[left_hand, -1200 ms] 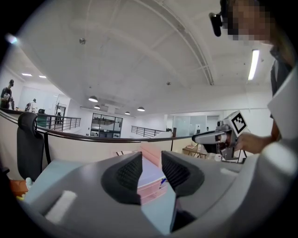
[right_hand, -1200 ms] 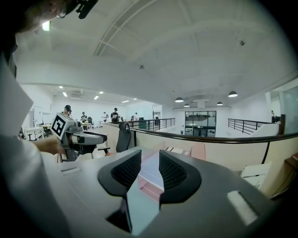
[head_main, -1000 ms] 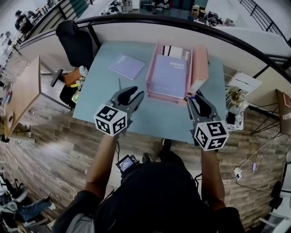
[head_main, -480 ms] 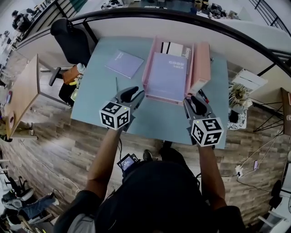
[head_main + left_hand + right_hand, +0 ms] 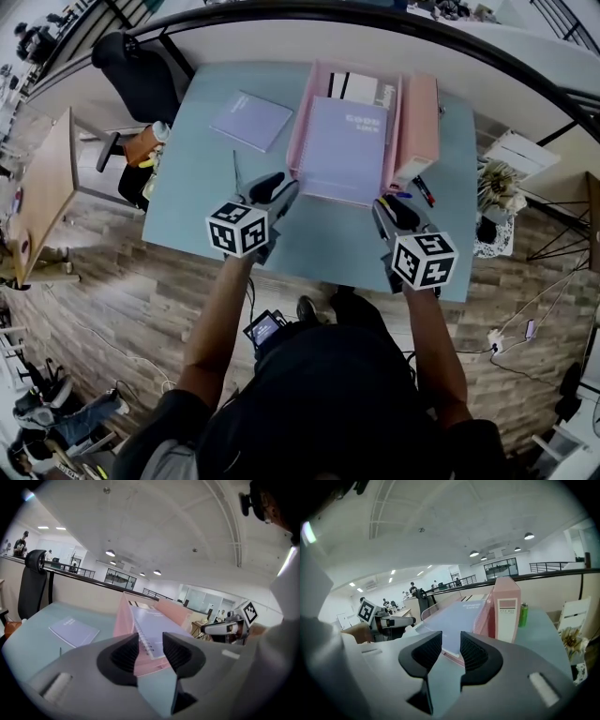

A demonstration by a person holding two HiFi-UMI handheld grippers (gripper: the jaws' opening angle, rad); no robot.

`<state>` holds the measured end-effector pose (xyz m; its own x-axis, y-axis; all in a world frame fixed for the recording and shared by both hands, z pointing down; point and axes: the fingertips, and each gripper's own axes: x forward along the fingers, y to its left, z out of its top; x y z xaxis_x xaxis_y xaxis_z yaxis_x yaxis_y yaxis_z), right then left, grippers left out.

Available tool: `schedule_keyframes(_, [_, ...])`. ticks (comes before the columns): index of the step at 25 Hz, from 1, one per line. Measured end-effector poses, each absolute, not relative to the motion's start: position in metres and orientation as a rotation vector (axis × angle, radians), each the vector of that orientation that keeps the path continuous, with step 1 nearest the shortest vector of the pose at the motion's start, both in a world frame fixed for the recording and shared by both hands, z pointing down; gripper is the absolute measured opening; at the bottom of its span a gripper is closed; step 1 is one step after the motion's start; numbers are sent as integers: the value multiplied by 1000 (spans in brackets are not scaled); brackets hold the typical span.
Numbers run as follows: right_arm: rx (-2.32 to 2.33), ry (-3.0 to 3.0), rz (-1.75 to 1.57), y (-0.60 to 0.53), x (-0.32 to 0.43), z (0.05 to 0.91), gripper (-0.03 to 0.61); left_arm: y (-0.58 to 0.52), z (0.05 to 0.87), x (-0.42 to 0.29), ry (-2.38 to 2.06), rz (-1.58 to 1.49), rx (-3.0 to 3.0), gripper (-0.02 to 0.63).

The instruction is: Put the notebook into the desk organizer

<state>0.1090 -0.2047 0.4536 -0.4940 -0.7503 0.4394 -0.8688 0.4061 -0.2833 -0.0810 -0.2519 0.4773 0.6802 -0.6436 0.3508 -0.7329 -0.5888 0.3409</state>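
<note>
Little has been moved; left gripper (image 5: 151, 646) and right gripper (image 5: 451, 645) are kept empty, fingers apart; the notebook (image 5: 251, 120) at upper left is still ungrasped.

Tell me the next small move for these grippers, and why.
Probably swing the left gripper forward and to the left, toward the loose notebook lying flat on the table. It and the right gripper are both empty with jaws apart, near the table's front edge. The pink organizer already holds one notebook, and the loose one lies on the left gripper's side.
</note>
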Motion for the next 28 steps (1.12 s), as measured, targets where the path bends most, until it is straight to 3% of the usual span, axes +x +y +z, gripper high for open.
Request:
schedule_keyframes(10, [1421, -2432, 1024, -217, 109, 489, 150, -257, 497, -72, -1009, 207, 2342, 206])
schedule_keyframes(28, [1400, -2401, 1192, -226, 99, 512, 132, -263, 514, -63, -982, 208, 2260, 192])
